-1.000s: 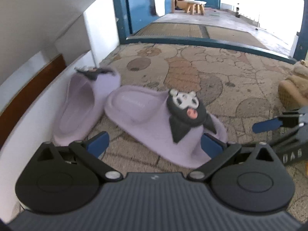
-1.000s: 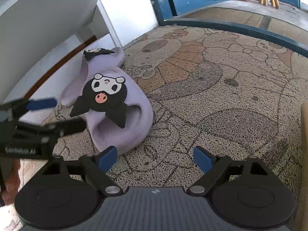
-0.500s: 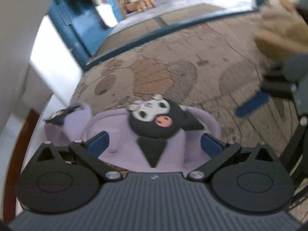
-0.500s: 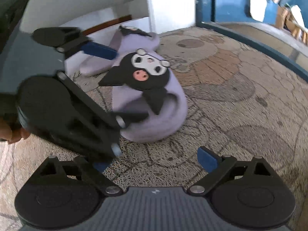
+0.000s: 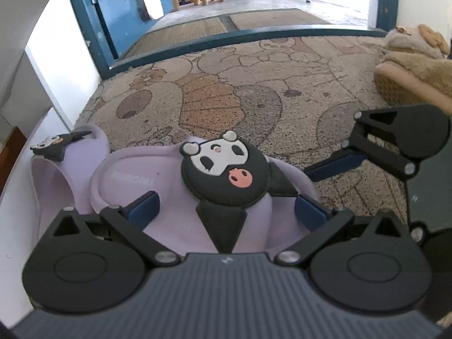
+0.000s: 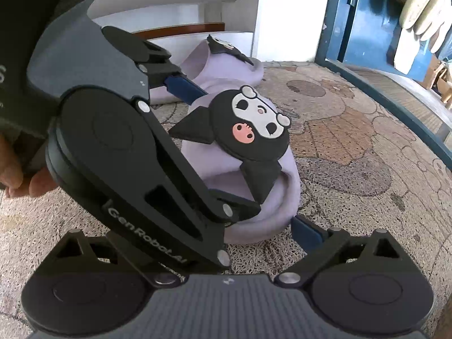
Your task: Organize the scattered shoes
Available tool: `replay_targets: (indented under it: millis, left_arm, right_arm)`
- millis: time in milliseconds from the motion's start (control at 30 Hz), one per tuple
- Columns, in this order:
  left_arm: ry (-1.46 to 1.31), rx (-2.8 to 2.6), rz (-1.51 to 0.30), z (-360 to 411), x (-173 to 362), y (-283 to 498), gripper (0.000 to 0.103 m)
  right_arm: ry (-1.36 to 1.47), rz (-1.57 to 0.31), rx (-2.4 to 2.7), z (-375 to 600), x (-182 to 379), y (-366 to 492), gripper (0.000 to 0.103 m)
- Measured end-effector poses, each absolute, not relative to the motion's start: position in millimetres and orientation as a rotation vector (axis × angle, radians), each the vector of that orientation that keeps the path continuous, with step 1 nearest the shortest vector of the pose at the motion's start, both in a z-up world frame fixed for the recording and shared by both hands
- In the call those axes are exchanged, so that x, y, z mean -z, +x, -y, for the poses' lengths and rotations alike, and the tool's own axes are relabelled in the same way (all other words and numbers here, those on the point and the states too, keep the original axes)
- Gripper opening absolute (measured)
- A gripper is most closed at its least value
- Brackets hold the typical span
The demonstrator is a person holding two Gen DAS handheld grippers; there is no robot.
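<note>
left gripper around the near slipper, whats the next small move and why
Probably close the left gripper. Its fingers sit open on either side of the near slipper, around the strap, not yet pressing it. The other slipper lies by the wall, so the pair is not yet lined up.

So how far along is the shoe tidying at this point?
Early. One purple slipper already lies by the white wall. The left gripper is open with its fingers around the second purple slipper, which is still on the mat and not yet clamped. The right gripper waits open beside it. A tan fuzzy slipper across the mat is untouched.
</note>
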State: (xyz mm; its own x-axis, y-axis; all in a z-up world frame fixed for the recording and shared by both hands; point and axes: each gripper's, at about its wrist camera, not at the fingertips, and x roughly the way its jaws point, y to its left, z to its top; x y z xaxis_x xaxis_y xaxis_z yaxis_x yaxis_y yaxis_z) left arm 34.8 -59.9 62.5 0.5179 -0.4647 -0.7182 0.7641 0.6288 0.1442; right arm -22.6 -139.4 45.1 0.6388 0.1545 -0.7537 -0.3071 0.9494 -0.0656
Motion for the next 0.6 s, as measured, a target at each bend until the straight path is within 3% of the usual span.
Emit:
replay_targets:
  millis: [600]
  left_arm:
    - [0.185,0.716,-0.779,20,-84,-17,0.092]
  right_arm:
    - [-0.114,-0.725,-0.278,130,-67,-74,0.092]
